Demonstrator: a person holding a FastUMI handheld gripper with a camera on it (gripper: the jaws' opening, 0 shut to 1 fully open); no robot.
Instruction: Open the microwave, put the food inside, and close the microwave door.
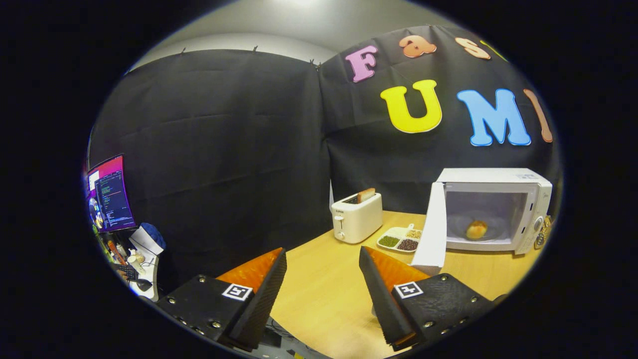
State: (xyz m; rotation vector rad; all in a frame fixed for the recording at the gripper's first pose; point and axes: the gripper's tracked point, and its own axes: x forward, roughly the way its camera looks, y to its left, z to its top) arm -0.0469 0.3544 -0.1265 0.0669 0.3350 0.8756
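Observation:
A white microwave (518, 199) stands on the wooden table (329, 294), beyond the fingers and off to their right. Its door (431, 227) is swung wide open toward me. A bread roll (476, 230) lies on the turntable inside the lit cavity. My gripper (323, 255) is held back over the table's near corner, well short of the microwave. It is open, and nothing is between its fingers.
A white toaster (357, 217) with a slice of bread in its slot stands left of the microwave. A divided white tray (400, 239) of beans and grains lies between them. Beyond the table's left edge a monitor (110, 195) and a cluttered desk (142, 259) are visible.

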